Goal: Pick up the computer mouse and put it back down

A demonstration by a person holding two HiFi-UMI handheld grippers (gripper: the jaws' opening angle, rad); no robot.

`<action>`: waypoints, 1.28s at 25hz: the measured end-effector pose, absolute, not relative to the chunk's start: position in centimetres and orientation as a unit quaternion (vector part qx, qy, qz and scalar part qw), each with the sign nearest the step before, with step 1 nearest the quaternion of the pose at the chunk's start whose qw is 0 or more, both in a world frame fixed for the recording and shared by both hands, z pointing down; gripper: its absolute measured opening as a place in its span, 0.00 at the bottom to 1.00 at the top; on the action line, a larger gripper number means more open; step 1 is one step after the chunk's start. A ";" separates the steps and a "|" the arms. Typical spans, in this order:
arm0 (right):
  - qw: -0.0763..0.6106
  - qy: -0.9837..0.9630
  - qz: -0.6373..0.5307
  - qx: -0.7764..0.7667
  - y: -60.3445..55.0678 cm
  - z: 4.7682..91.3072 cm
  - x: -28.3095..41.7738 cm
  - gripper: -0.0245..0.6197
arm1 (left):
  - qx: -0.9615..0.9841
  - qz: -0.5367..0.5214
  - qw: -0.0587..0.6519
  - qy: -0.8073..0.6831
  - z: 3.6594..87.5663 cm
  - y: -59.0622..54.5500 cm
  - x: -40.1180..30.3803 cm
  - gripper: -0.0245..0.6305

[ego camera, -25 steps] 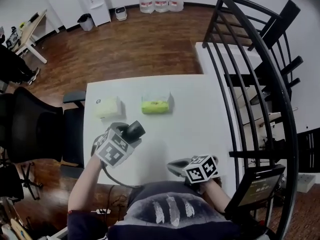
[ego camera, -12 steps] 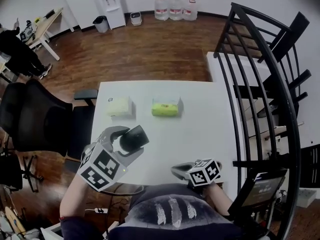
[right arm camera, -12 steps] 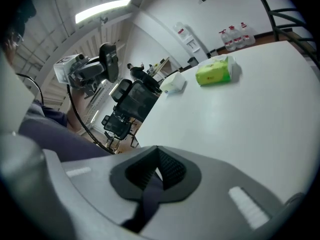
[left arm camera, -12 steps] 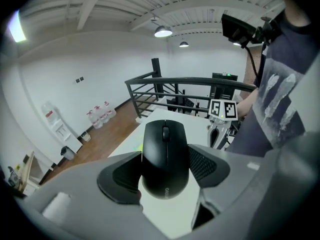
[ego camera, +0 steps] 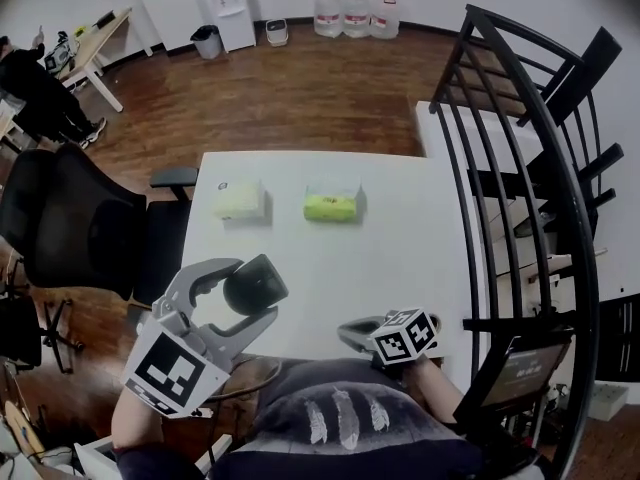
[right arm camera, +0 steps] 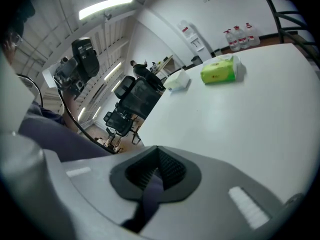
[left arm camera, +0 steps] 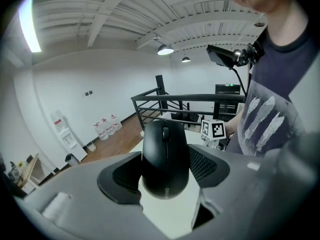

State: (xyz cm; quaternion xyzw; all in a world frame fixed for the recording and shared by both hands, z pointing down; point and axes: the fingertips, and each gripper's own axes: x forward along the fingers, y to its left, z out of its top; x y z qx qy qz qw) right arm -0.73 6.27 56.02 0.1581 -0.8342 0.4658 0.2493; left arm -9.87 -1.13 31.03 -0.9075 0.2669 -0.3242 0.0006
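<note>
Computer mouse is seen as matt black all over, with faint grey print at its near end. Left gripper and right gripper are moulded in light grey, with pads black and ribbed. Black-and-white square markers are carried on the left cube and right cube. Table is shown plain white. Tissue pack is coloured lime green; box is pale yellow-white. Floor is laid in brown wood planks. Chair and railing are black. Shirt is dark navy, printed with pale feather-like streaks.
</note>
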 end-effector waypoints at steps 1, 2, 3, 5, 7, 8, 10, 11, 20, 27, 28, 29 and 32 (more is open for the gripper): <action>0.251 -0.835 0.464 0.154 6.3 56.1 -0.7 0.04 | -0.908 -0.322 0.006 0.268 30.6 -0.8 -9.8 0.50; 0.253 -0.836 0.463 0.149 6.4 56.1 -0.7 0.04 | -0.908 -0.320 0.011 0.270 30.1 -0.4 -9.6 0.50; 0.254 -0.837 0.462 0.145 6.6 56.2 -0.7 0.04 | -0.908 -0.318 0.014 0.271 29.7 0.1 -9.4 0.50; 0.256 -0.837 0.462 0.140 7.1 56.2 -0.4 0.04 | -0.911 -0.310 0.013 0.271 29.2 1.2 -8.9 0.50; 0.257 -0.837 0.462 0.140 7.0 55.9 -0.3 0.04 | -0.915 -0.302 0.009 0.267 28.6 1.5 -8.7 0.50; 0.257 -0.837 0.462 0.141 6.8 55.7 -0.4 0.04 | -0.917 -0.298 0.010 0.265 28.2 1.4 -8.7 0.50; 0.257 -0.836 0.464 0.143 6.2 55.4 -0.6 0.04 | -0.921 -0.292 0.019 0.258 27.5 1.1 -8.8 0.50; 0.257 -0.835 0.464 0.144 6.1 55.4 -0.6 0.04 | -0.922 -0.289 0.023 0.255 27.2 1.0 -8.8 0.50; 0.254 -0.833 0.467 0.154 6.4 56.4 0.7 0.04 | -0.925 -0.287 0.023 0.247 28.6 1.6 -7.7 0.50; 0.253 -0.830 0.471 0.161 6.4 56.3 0.8 0.04 | -0.929 -0.277 0.014 0.246 28.8 0.5 -7.4 0.50; 0.253 -0.829 0.472 0.161 6.2 56.3 0.7 0.04 | -0.929 -0.277 0.011 0.246 28.9 0.3 -7.5 0.50; 0.253 -0.828 0.473 0.162 6.2 56.3 0.6 0.04 | -0.929 -0.276 0.008 0.246 29.0 0.1 -7.6 0.50; 0.252 -0.826 0.476 0.166 6.3 56.4 0.9 0.04 | -0.930 -0.274 -0.004 0.245 29.4 -0.2 -7.5 0.50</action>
